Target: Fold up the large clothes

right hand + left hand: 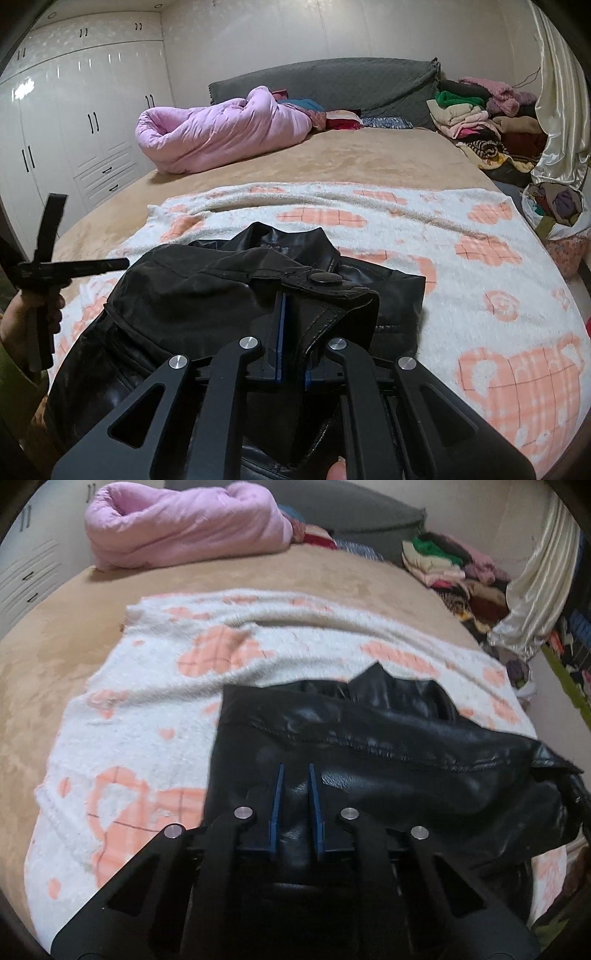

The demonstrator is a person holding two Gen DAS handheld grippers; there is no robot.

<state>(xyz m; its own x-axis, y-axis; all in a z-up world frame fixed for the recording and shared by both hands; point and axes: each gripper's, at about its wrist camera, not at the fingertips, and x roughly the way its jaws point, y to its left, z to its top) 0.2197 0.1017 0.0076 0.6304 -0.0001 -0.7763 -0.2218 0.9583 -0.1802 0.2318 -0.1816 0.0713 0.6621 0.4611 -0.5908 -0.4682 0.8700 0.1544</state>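
Observation:
A black leather jacket (388, 760) (207, 295) lies crumpled on a white blanket with pink hearts (147, 701) (461, 229) spread over the bed. My left gripper (296, 771) stands over the jacket's left part, its blue fingers (279, 794) close together with a fold of leather between them. My right gripper (295, 306) is shut on a flap of the jacket beside a snap button (325, 277); the leather hides its right finger. In the right wrist view the left gripper (123, 264) is at the jacket's left edge, held by a hand (26, 325).
The tan bed (55, 635) carries a rolled pink quilt (221, 136) near the grey headboard (332, 81). Piled clothes (480, 122) sit at the far right, with a bag of clothes (557, 214) and a curtain (557, 92) beside the bed. White wardrobes (74, 110) stand left.

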